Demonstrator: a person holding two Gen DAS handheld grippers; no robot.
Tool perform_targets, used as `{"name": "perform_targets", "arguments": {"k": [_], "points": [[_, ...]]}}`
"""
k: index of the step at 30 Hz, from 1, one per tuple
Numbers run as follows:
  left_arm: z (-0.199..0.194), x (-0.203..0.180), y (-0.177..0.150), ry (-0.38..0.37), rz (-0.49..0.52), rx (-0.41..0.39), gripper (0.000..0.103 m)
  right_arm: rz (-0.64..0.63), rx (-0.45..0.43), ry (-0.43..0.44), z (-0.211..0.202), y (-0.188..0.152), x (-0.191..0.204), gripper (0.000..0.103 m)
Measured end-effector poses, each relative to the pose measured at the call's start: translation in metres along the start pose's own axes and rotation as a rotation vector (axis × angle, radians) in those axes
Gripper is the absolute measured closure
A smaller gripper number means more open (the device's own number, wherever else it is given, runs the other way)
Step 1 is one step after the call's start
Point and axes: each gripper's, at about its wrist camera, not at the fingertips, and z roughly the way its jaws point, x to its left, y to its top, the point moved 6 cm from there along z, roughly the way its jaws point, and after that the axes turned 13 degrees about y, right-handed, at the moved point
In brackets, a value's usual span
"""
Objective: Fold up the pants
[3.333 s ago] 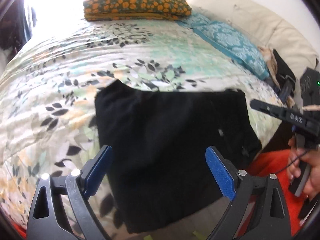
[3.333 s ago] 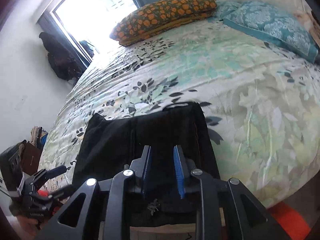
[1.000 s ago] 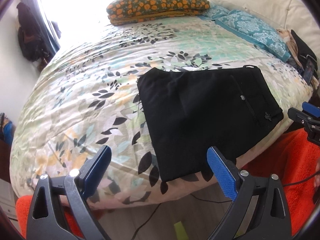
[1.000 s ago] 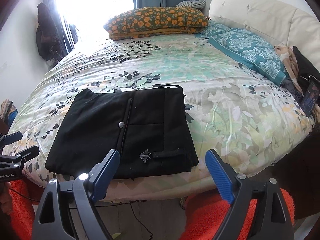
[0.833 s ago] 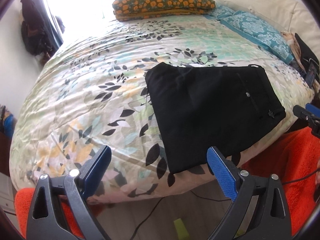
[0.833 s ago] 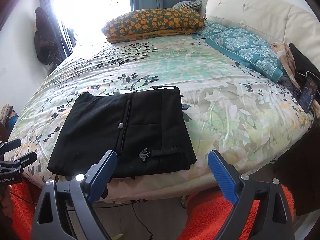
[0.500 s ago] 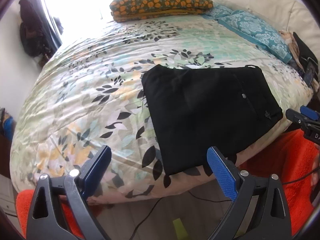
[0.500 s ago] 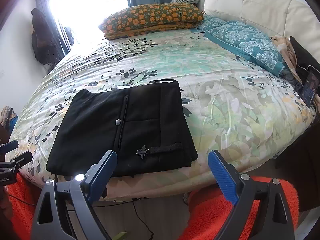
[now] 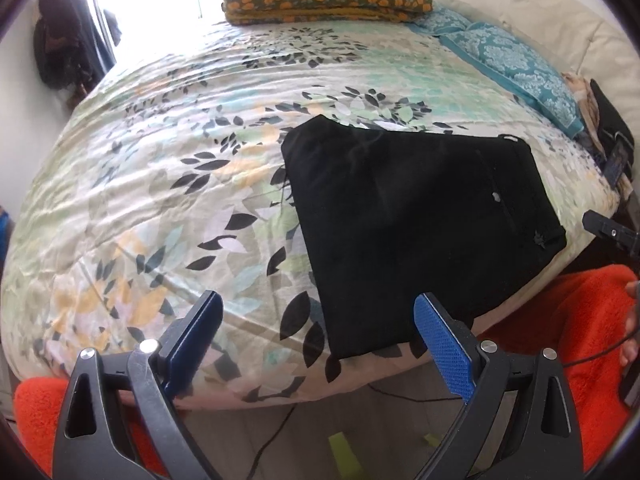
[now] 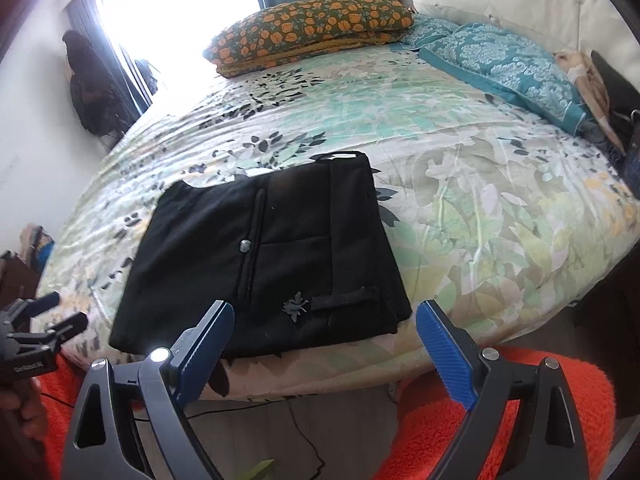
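Bedroom, with a bed (image 10: 500, 208) under a leaf-print cover; you stand at its near edge, an orange fleece (image 10: 472, 432) directly below both tools. Left hand-held gripper (image 9: 316, 344): jaws spread wide, nothing between the blue pads (image 9: 444, 344), touching nothing, held off the bed's edge. Right hand-held gripper (image 10: 324, 344): jaws likewise wide apart and empty, clear of the cloth. Just beyond your right fingertips, and ahead and to the right of your left ones, lie the black pants (image 10: 272, 264), flat on the cover as a compact rectangle close to the near edge. They appear to sit there so both tools can reach them without leaning over the mattress. A button (image 10: 244, 245) and a small metal charm (image 10: 295, 307) face up; a belt loop (image 10: 340, 156) marks the far corner. By this shape the folding looks finished or nearly so, which would explain both tools standing off, empty. Farther on, a teal pillow (image 10: 508, 64) lies to your right, then an orange floral pillow (image 10: 308, 26) by the window (image 10: 168, 12).
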Motion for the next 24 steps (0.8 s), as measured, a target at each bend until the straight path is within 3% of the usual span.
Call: {"name": "perform_targets", "arguments": {"k": [2, 5, 8, 11, 15, 20, 24], "points": [[0.018, 0.012, 0.004, -0.062, -0.066, 0.059, 0.006, 0.104, -0.022, 0.093, -0.006, 0.020, -0.023, 0.011], [0.040, 0.024, 0.003, -0.113, -0.116, 0.124, 0.006, 0.242, 0.070, 0.147, 0.004, 0.041, -0.067, 0.011], [0.052, 0.017, 0.000, -0.148, -0.117, 0.135, 0.006, 0.146, 0.243, 0.136, 0.025, 0.042, -0.071, 0.011], [0.071, -0.001, 0.004, -0.201, -0.101, 0.155, 0.006, 0.057, 0.357, 0.160, 0.055, 0.034, -0.071, 0.011], [0.096, -0.026, 0.015, -0.262, -0.087, 0.195, 0.006, 0.216, 0.412, 0.271, 0.094, 0.030, -0.096, 0.011], [0.106, -0.041, 0.020, -0.271, -0.071, 0.213, 0.004, 0.225, 0.513, 0.445, 0.112, 0.024, -0.082, 0.018], [0.105, -0.056, 0.020, -0.326, -0.050, 0.228, 0.008, 0.157, 0.574, 0.402, 0.124, 0.013, -0.072, 0.018]]}}
